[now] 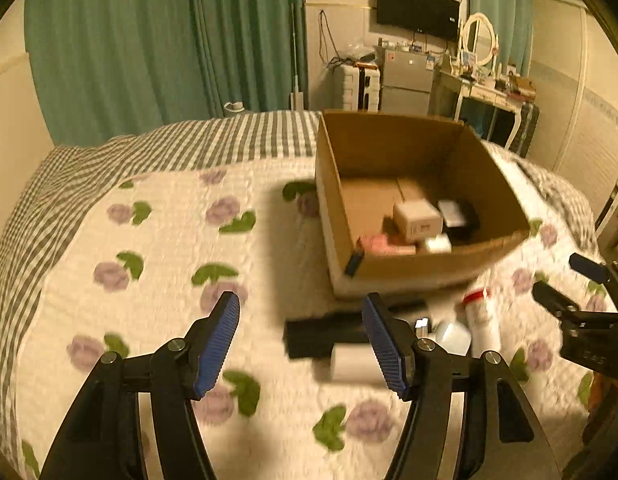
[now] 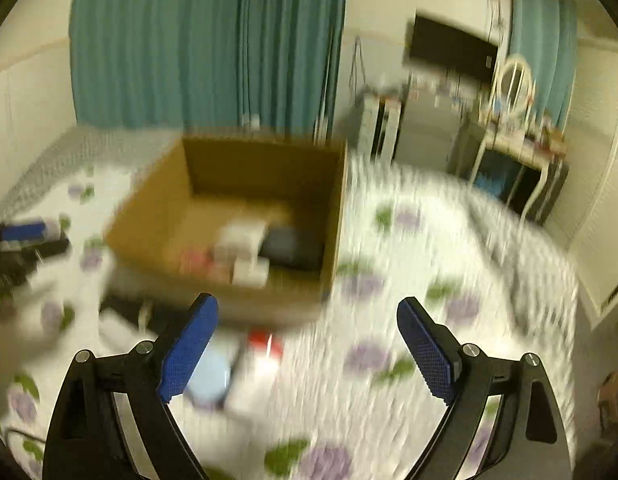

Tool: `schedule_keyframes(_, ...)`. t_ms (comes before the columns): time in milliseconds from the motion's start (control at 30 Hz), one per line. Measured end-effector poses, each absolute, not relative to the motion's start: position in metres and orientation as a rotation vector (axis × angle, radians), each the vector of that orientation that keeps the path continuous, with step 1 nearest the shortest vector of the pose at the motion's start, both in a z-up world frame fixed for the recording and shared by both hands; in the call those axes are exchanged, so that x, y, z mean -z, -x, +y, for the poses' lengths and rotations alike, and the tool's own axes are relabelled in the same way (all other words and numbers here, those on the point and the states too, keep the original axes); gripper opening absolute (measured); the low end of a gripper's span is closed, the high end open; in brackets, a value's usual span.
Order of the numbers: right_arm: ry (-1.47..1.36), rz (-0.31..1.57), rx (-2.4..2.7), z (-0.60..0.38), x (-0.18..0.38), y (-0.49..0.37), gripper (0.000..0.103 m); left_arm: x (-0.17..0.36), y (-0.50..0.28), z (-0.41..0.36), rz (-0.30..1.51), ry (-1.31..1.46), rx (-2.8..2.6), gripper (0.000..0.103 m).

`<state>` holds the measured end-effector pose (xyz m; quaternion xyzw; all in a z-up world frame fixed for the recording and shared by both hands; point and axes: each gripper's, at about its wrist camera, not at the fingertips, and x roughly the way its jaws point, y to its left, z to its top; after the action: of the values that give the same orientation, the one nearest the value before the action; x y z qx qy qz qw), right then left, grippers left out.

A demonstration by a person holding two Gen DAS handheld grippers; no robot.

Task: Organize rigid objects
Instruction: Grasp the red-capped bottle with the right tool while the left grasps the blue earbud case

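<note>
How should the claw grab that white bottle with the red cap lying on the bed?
Probably around the middle of the white bottle's body, from above. It lies on the quilt with its long round sides exposed. A pale jug sits close beside it, so one finger must slip between them.

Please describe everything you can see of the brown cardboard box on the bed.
The brown cardboard box is open-topped, with plain corrugated-looking walls. It sits upright on the flowered white quilt. Inside, toward its near side, lie several small items: white boxes, a pink one and something dark. More items lie on the quilt before it. Neither gripper touches it.
</note>
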<state>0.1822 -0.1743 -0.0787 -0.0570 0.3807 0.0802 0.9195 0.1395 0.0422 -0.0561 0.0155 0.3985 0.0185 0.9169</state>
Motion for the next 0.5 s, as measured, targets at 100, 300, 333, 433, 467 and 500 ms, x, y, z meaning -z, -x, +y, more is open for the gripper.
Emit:
schedule_keyframes(100,0.125,0.837,-0.165,-0.171,0.099,-0.187,0.091,0.073,-0.126,0.038,0.842,-0.023,-0.025,0.067)
schedule_keyframes(300,0.123,0.927,-0.195,-0.161,0.133,-0.204,0.07,0.115,-0.118,0.031,0.935,0.015,-0.012,0.067)
schedule_keyframes(333,0.119,0.946,-0.2,-0.16,0.139,-0.206,0.064,0.121,-0.118,0.03,0.946,0.013,-0.013,0.067)
schedule_keyframes(433,0.107,0.988,-0.224,-0.156,0.152,-0.214,0.063,0.132,-0.118,0.024,0.972,0.013,-0.006,0.067)
schedule_keyframes(467,0.125,0.998,-0.217,-0.153,0.154,-0.216,0.063,0.134,-0.117,0.022,0.977,0.016,0.001,0.067)
schedule_keyframes(500,0.146,1.007,-0.212,-0.151,0.156,-0.217,0.062,0.135,-0.117,0.019,0.98,0.016,0.004,0.067)
